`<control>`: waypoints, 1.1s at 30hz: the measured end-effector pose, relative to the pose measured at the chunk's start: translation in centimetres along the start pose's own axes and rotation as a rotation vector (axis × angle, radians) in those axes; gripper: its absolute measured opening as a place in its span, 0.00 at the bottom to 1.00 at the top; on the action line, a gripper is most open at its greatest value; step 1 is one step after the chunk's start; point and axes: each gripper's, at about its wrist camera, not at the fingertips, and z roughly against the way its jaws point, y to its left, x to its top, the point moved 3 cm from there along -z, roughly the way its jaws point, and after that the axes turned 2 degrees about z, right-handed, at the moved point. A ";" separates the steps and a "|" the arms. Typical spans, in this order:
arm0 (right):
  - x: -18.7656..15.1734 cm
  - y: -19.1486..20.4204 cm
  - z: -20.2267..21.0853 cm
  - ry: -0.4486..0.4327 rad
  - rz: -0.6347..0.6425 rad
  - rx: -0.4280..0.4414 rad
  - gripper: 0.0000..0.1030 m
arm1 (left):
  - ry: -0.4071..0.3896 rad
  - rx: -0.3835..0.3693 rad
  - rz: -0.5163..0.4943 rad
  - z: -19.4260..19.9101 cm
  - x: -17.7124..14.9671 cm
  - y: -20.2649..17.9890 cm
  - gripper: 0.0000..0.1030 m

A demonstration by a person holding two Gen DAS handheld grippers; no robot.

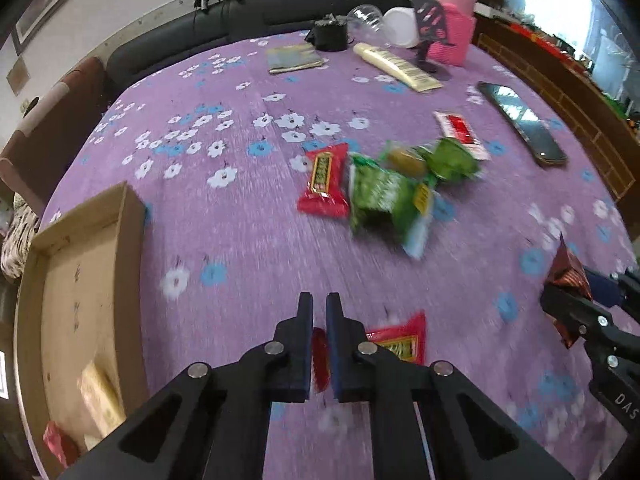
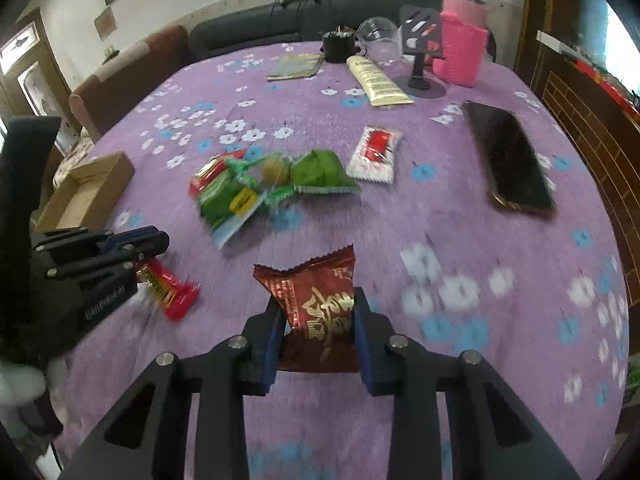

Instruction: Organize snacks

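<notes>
The black right gripper [image 1: 562, 300] has white letters "DAS" on its body at the right edge of the left wrist view. The dark red snack packet [image 2: 320, 308] has big gold writing on it, but the signs are too blurry to read. The red candy bars [image 1: 324, 180] and the cream tube [image 2: 378, 80] have print too small to read.

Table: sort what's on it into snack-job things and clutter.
Job: red snack in left gripper, brown snack in right gripper, green packets, white-red packet, cardboard box.
Clutter: phone, tube, pink bottle, booklet.
</notes>
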 end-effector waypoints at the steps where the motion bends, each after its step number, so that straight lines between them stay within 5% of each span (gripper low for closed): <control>1: -0.7 -0.2 0.8 -0.007 -0.009 0.007 0.29 | -0.009 -0.017 0.007 0.7 -0.4 0.0 0.05; 10: -7.9 -3.3 6.6 -0.079 -0.153 0.070 0.30 | -0.122 -0.095 0.068 8.8 -3.7 0.2 0.06; 18: -8.3 -1.5 8.1 -0.104 -0.121 0.059 0.30 | -0.223 -0.089 0.093 14.4 -5.5 2.2 0.10; 24: -8.5 0.0 8.2 -0.100 -0.097 0.051 0.30 | -0.234 -0.102 0.125 14.2 -5.3 3.8 0.26; 27: -8.0 0.5 7.6 -0.088 -0.077 0.051 0.30 | -0.212 -0.114 0.152 12.8 -5.4 4.2 0.46; 33: -6.2 0.5 5.8 -0.060 -0.066 0.049 0.30 | -0.136 -0.161 0.154 7.9 -3.7 3.4 0.48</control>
